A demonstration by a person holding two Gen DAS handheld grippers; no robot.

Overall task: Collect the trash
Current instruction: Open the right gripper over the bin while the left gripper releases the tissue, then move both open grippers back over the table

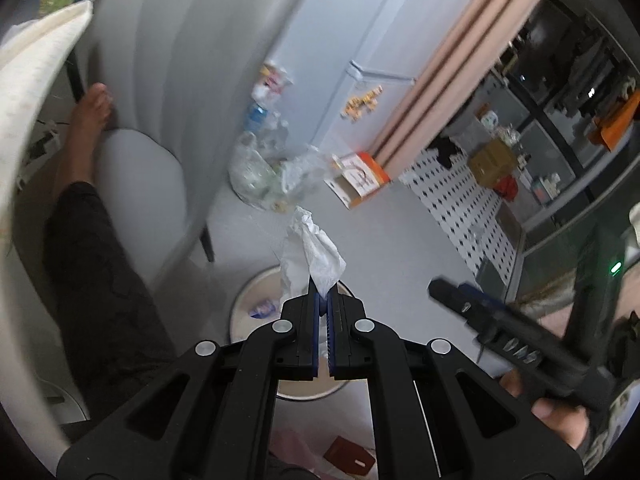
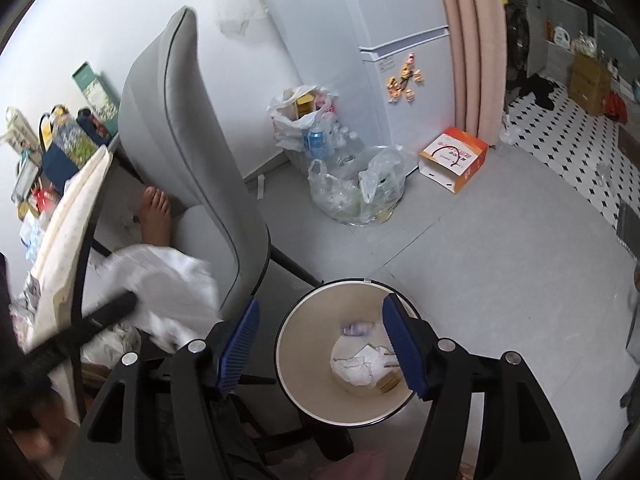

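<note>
The left tool (image 1: 323,296) is clamped on a crumpled white tissue (image 1: 310,252), held above the round bin (image 2: 344,356) on the floor. The right tool (image 2: 320,344) stands apart with nothing between its blue pads (image 2: 240,348), poised over the bin's mouth. White paper (image 2: 360,364) and a small wrapper (image 2: 356,328) lie at the bin's bottom. Just beside the bin stands a grey chair (image 2: 188,140). Clear bags (image 2: 356,188) of bottles sit against the fridge (image 2: 400,40), an orange-and-white box (image 2: 454,158) near them.

Grey chair (image 2: 192,152) on pale floor (image 2: 500,264) (fridge (image 2: 404,40) behind).
</note>
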